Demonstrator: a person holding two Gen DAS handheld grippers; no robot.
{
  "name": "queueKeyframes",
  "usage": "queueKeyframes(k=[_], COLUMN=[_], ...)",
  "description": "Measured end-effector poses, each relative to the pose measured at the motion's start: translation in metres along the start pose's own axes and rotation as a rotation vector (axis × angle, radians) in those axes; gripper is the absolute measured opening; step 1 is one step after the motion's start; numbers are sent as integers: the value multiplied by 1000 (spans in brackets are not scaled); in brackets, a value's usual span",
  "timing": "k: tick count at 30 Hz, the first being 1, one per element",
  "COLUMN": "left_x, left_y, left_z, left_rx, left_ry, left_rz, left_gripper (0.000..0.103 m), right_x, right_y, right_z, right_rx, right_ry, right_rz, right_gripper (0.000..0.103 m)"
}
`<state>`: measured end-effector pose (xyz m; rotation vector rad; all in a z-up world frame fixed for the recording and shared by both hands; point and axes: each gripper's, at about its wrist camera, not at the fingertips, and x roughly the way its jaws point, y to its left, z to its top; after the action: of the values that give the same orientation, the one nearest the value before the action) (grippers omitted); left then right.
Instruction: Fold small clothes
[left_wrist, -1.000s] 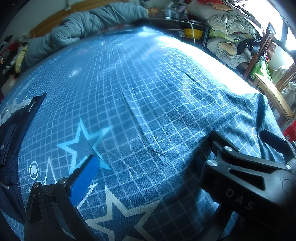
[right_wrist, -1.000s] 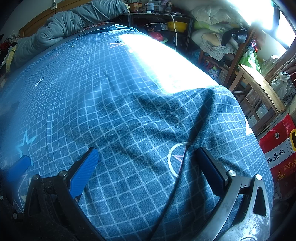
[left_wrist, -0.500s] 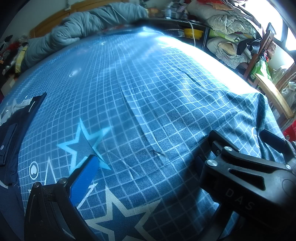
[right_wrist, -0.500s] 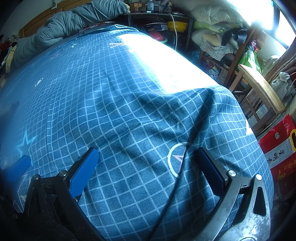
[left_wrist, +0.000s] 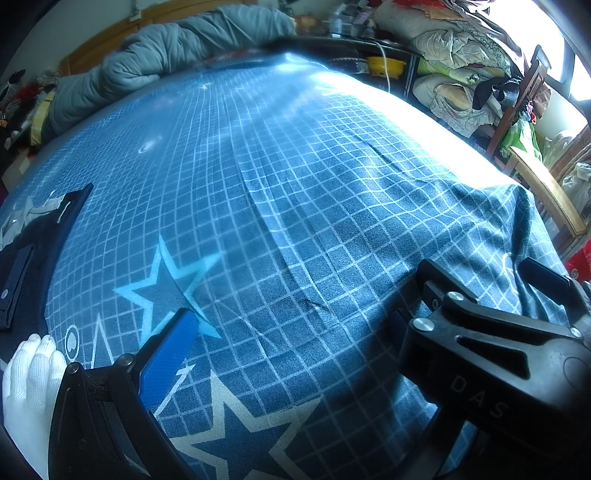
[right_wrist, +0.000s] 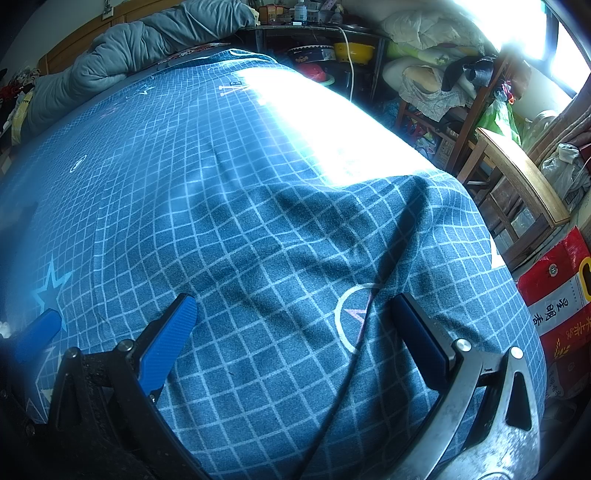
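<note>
Across pretty much the whole frame in both views was the bed, covered by a blue sheet with a white grid, stars and little circle prints, a bit wrinkled toward the lower right. A hard patch of sunlight washed out the sheet at upper centre of the right wrist view. At the top left a grey-green duvet was bunched up along the far edge of the bed, with a wooden headboard behind it.

The upper right was cluttered: shelves stacked with folded bedding, a yellow bowl, a wooden chair just beside the bed, and a red sack with printed characters at the right edge.

The small dark navy garment lay flat on the sheet at the far left edge of the left wrist view, partly cut off. A white-gloved hand showed in the lower left corner there.

The left tongs hung wide apart over the sheet, gripping nothing. The right tongs were spread apart too, empty, over a circle print.
</note>
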<state>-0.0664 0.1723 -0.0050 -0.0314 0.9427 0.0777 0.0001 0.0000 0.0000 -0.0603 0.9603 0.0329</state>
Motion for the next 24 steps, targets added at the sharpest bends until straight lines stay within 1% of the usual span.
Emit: queueKeyframes(k=[24], left_x=[0], left_y=[1], left_z=[0], left_rx=[-1], left_ry=[5], left_rz=[-2], left_gripper=[103], right_x=[0], right_y=[0], right_z=[0], right_rx=[-3], right_ry=[-6], right_rz=[-4], right_gripper=[103])
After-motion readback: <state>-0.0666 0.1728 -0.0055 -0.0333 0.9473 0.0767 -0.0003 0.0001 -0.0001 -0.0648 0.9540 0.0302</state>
